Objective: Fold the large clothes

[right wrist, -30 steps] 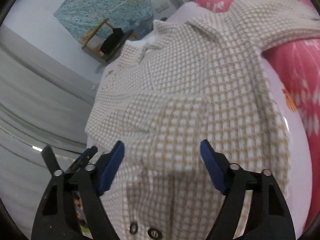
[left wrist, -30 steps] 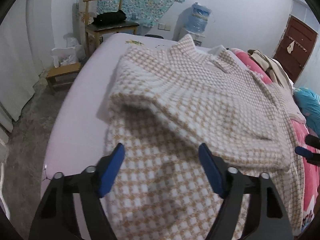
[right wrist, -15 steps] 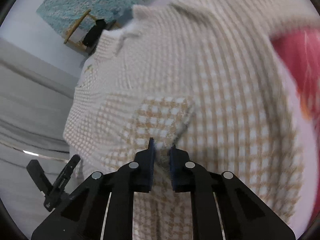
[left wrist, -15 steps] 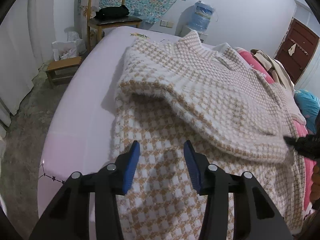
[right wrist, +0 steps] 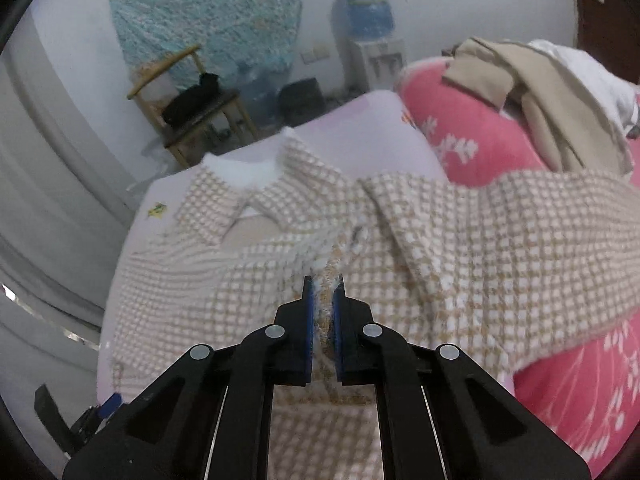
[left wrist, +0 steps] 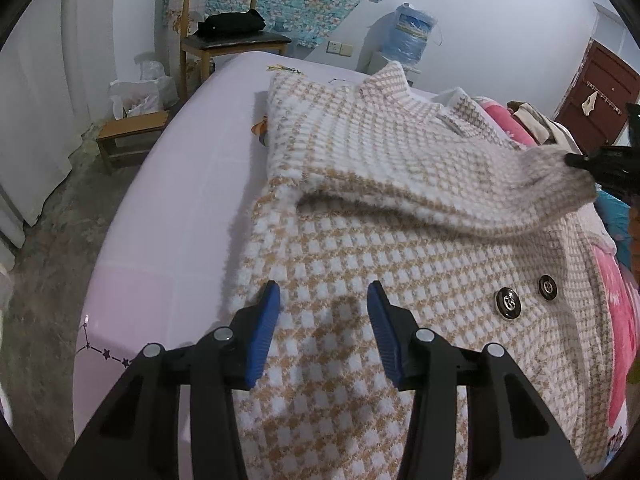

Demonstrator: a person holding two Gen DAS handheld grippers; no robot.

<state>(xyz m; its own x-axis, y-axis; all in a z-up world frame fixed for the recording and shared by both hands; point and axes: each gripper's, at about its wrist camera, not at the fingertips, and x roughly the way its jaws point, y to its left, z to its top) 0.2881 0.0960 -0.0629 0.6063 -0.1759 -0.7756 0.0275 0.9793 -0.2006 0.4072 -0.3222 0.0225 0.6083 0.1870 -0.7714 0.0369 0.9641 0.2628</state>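
Right wrist view: the right gripper (right wrist: 323, 296) is pinching a fold of the checked coat (right wrist: 460, 240), lifting it above the bed (left wrist: 180, 184). The left gripper (left wrist: 323, 300) is hovering half spread over the coat's lower edge, gripping nothing.

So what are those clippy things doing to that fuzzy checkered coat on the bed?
A person is folding the checkered coat on the bed with a gripper in each hand. The right gripper has just pinched shut on the end of a sleeve and holds it lifted above the coat's front. The left gripper hangs over the coat's lower part; its jaws narrowed a moment ago but are apart and grip nothing.
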